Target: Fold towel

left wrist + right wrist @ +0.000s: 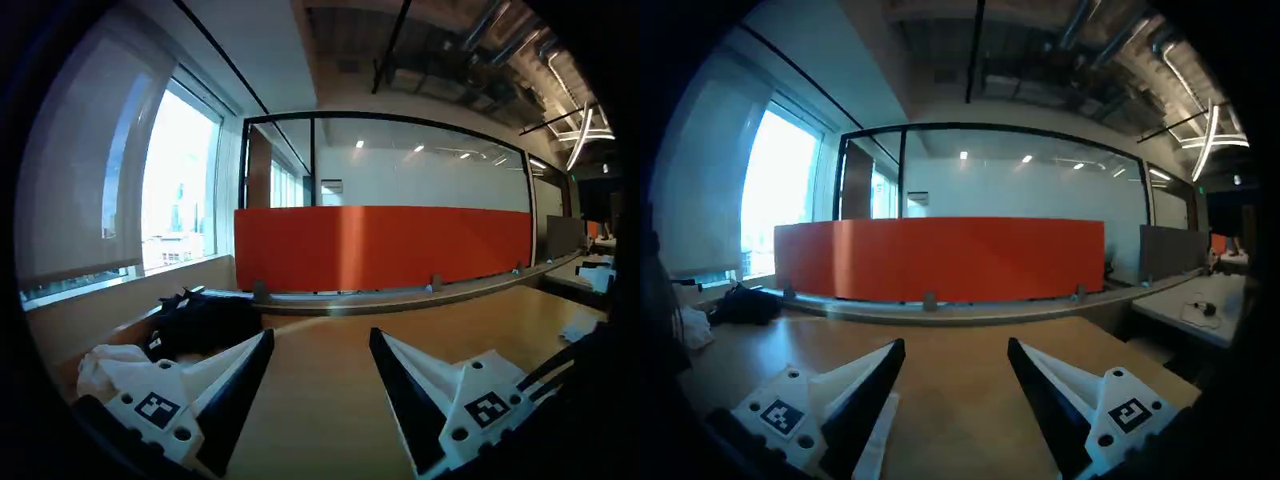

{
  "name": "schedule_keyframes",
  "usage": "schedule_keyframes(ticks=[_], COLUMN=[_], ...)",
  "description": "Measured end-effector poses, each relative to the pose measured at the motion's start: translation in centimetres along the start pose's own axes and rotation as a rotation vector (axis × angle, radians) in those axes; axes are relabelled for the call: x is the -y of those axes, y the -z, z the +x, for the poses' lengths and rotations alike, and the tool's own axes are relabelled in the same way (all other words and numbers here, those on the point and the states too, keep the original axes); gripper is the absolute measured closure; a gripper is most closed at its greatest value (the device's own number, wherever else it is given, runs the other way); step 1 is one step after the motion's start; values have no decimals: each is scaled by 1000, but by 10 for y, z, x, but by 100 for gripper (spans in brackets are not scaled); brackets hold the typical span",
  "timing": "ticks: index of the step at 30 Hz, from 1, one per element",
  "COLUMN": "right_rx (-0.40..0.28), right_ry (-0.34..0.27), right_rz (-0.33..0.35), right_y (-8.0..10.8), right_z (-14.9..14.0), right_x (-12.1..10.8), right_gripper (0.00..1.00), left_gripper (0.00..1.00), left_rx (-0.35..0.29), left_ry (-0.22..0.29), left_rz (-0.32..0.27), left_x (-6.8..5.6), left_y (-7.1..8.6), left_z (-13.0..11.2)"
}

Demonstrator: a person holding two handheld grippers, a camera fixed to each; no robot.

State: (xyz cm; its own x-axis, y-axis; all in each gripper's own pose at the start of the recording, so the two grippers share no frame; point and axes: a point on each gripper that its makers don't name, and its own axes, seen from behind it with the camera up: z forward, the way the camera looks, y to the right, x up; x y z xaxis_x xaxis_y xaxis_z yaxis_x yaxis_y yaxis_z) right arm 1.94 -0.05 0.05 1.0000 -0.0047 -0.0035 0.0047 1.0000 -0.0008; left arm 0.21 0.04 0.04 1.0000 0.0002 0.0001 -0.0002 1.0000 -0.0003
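Left gripper (320,331) and right gripper (955,341) jaws spread, empty; that limp-looking white cloth (104,362) left of them, I'd pinch a corner.

Towel (102,362): white cloth, unfolded, bunched in soft crumpled heap. In left gripper view, sits lower left of frame, on far left end of wooden table (336,376). Folds and creases visible, no flat edge laid out. Touches or nearly touches black bag (200,320) just above and right of it; exact contact unclear.

In right gripper view, same white heap (693,328) shows small at far left edge, mid-height, just below and left of black bag (746,306). Too small there for texture or pattern.
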Motion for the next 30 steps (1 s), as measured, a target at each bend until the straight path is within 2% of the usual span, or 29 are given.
schedule_keyframes(ticks=[8, 15, 23, 30], right_rx=[1, 38, 116, 216], right_ry=[16, 28, 91, 163], right_rz=[-4, 25, 114, 227], right_y=[-1, -3, -3, 4], right_z=[47, 68, 67, 47], right_x=[1, 8, 28, 51], right_gripper=[0, 0, 0, 0], left_gripper=[12, 12, 12, 12], left_rx=[11, 55, 134, 208], left_ry=[-8, -19, -47, -88], left_rz=[-3, -41, -119, -208], left_x=[-5, -13, -25, -44], left_y=[-3, -4, -2, 4], left_z=[38, 52, 47, 32])
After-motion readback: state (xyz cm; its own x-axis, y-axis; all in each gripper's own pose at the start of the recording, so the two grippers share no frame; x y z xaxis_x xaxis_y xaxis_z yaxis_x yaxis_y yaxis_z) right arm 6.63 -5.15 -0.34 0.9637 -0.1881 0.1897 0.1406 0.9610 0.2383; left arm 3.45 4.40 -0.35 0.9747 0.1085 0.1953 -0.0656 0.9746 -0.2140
